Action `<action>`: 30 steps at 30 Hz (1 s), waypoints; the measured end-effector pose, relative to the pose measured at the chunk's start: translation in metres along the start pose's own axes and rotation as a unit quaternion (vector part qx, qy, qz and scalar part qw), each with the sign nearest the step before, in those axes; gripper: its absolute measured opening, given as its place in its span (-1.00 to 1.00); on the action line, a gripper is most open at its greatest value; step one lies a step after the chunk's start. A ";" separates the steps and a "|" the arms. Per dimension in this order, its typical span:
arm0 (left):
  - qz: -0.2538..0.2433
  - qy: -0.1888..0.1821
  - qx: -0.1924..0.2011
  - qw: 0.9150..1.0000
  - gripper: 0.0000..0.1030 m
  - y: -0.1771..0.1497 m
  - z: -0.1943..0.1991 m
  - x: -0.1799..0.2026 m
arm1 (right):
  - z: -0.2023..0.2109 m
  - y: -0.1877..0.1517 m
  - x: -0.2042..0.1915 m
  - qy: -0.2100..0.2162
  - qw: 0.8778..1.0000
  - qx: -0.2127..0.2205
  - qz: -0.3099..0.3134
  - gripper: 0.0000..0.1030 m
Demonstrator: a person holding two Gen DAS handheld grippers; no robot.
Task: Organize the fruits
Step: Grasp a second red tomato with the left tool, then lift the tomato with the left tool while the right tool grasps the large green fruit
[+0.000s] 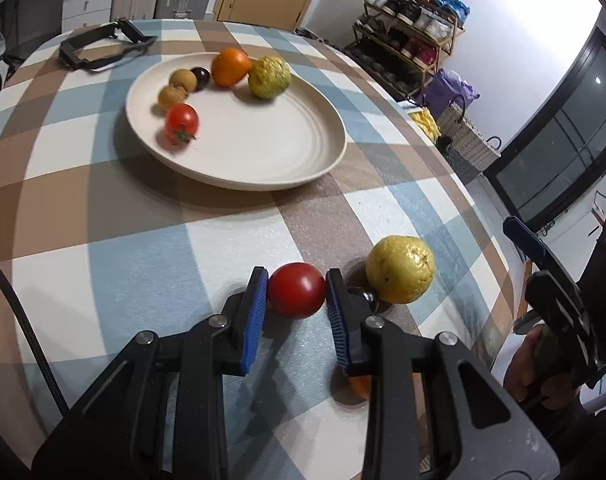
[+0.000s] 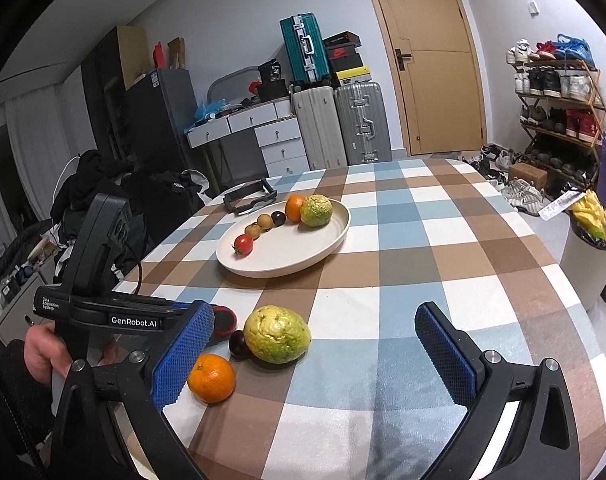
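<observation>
Left gripper (image 1: 297,292) has its blue pads pinching the loose tomato (image 1: 297,290) from both sides, low at the near edge of the table (image 1: 143,220), fruit right on or just off the checked cloth; can't tell which. Grab step is in hand, w/ the carry to the plate (image 1: 263,160) next, I'd say.

Just right of it sits the yellow-green guava (image 1: 400,269), near but not touching the pad. A small dark fruit (image 2: 238,345) is tucked against the guava, and an orange (image 2: 211,378) lies nearest the table's edge beside the right gripper's left finger.

Right gripper (image 2: 315,364) hangs w/ jaws spread wide, holding nothing, the guava btwn its fingers' line of sight.

Plate sits toward the table's middle, already carrying a curved row along its far-left rim: tomato, two brown round fruits, dark one, orange, big green one. Looks like a size-ordered row.

Next move calls for a clean lift, clear of the guava, then a set-down on the plate, prob. by the plated tomato (image 1: 181,123). Bare plate centre gives room. Gentle squeeze needed: tomato skin is soft and round, could roll on release.
</observation>
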State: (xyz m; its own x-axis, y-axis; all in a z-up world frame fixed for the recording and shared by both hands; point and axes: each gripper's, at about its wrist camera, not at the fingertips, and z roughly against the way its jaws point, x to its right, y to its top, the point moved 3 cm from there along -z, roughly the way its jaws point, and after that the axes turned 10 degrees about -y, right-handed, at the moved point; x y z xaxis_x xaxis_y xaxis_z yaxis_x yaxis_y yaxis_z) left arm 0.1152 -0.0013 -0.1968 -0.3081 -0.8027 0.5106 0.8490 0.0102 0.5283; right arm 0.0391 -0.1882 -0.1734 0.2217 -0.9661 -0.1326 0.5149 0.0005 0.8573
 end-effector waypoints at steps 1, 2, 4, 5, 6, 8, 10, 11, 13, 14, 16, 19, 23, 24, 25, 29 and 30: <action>0.002 0.000 0.004 1.000 -0.48 0.000 0.004 -0.001 | 0.000 0.001 -0.002 0.002 1.000 -0.002 0.004 0.99; 0.003 0.000 0.009 1.000 -0.48 0.001 0.008 -0.003 | 0.000 0.003 -0.003 0.005 1.000 -0.004 0.010 0.99; 0.005 0.001 0.016 1.000 -0.48 0.001 0.016 -0.005 | 0.000 0.008 -0.010 0.010 0.999 -0.009 0.033 0.99; 0.004 0.001 0.020 1.000 -0.48 0.001 0.021 -0.006 | 0.000 0.011 -0.014 0.013 0.999 -0.010 0.046 0.99; 0.003 0.002 0.024 1.000 -0.48 0.000 0.025 -0.007 | -0.002 0.015 -0.021 0.019 0.997 -0.016 0.072 0.99; 0.002 0.002 0.032 0.999 -0.48 0.000 0.035 -0.010 | -0.005 0.022 -0.034 0.016 0.991 -0.022 0.129 0.99; 0.003 0.001 0.039 0.999 -0.48 -0.002 0.043 -0.012 | -0.010 0.028 -0.048 0.008 0.981 -0.026 0.192 0.99; 0.006 0.001 0.043 0.999 -0.48 -0.002 0.048 -0.015 | -0.012 0.031 -0.054 0.006 0.975 -0.027 0.220 0.99; 0.008 -0.003 0.048 0.999 -0.48 -0.003 0.054 -0.017 | -0.020 0.036 -0.065 0.006 0.961 -0.037 0.272 0.99; 0.009 -0.003 0.051 0.999 -0.48 -0.003 0.056 -0.018 | -0.025 0.037 -0.069 0.010 0.957 -0.045 0.287 0.99; 0.009 -0.006 0.053 0.999 -0.48 -0.005 0.061 -0.019 | -0.035 0.039 -0.071 0.013 0.953 -0.062 0.295 0.99; 0.012 -0.010 0.057 0.998 -0.48 -0.007 0.066 -0.023 | -0.050 0.036 -0.062 0.021 0.962 -0.096 0.256 0.99; 0.018 -0.012 0.060 0.998 -0.48 -0.009 0.069 -0.027 | -0.063 0.024 -0.046 0.040 0.973 -0.131 0.186 0.97; 0.019 -0.012 0.061 0.998 -0.48 -0.009 0.068 -0.028 | -0.064 0.021 -0.045 0.044 0.974 -0.134 0.177 0.96; 0.020 -0.012 0.061 0.998 -0.48 -0.009 0.069 -0.029 | -0.065 0.018 -0.042 0.048 0.976 -0.139 0.163 0.93; 0.024 -0.010 0.062 0.998 -0.48 -0.008 0.070 -0.031 | -0.074 0.012 -0.033 0.064 0.979 -0.155 0.114 0.64; 0.023 -0.009 0.063 0.998 -0.48 -0.008 0.070 -0.031 | -0.078 0.010 -0.032 0.066 0.979 -0.162 0.104 0.58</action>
State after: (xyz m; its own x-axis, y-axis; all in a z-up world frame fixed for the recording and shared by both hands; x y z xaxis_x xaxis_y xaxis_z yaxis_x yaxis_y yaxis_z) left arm 0.0879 0.0655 -0.1696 -0.2784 -0.7882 0.5488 0.8025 0.1230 0.5838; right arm 0.1022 -0.1372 -0.1993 0.4449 -0.8940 -0.0532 0.6779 0.2974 0.6723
